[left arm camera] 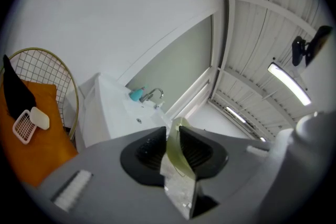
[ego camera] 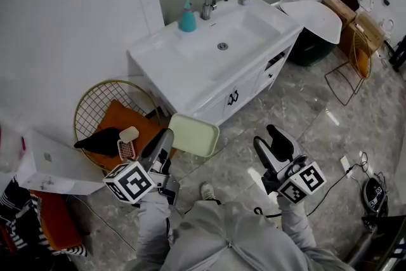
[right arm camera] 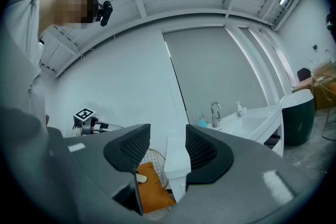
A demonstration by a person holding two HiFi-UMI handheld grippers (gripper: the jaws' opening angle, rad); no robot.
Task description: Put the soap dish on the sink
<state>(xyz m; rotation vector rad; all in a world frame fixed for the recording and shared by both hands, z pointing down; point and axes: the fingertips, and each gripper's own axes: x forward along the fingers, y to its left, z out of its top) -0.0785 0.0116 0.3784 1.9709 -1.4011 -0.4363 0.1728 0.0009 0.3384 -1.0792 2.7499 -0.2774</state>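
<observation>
Shows the left tongs (ego camera: 166,136) clamped narrow on one thin edge of the pale green soap dish (ego camera: 193,134), held above the marble floor (ego camera: 317,111) and not yet on the sink (ego camera: 165,57). Places the dish just before the white cabinet front (ego camera: 250,82), at about 6 o'clock from the drain (ego camera: 222,46). Confirms the grip in the left gripper view: left tongs (left arm camera: 172,131) pressed onto the rim of the dish (left arm camera: 181,160). Shows the right tongs (ego camera: 268,138) spread wide and empty, at 3 o'clock from the dish; same in the right gripper view (right arm camera: 168,136), with only background between the pads.

Risks, as judged from here:
- Pinched by an edge only: likely to pivot or slip out on a quick swing and drop onto the hard floor.
- Projects ahead of the tongs: may strike the cabinet corner or the sink rim if raised too late.
- May knock over the teal bottle (ego camera: 187,19) at 11 o'clock from the drain, or bump the faucet (ego camera: 212,0) at 12 o'clock.
- May slide toward the drain if set on the sloping bowl rather than the flat rim.
</observation>
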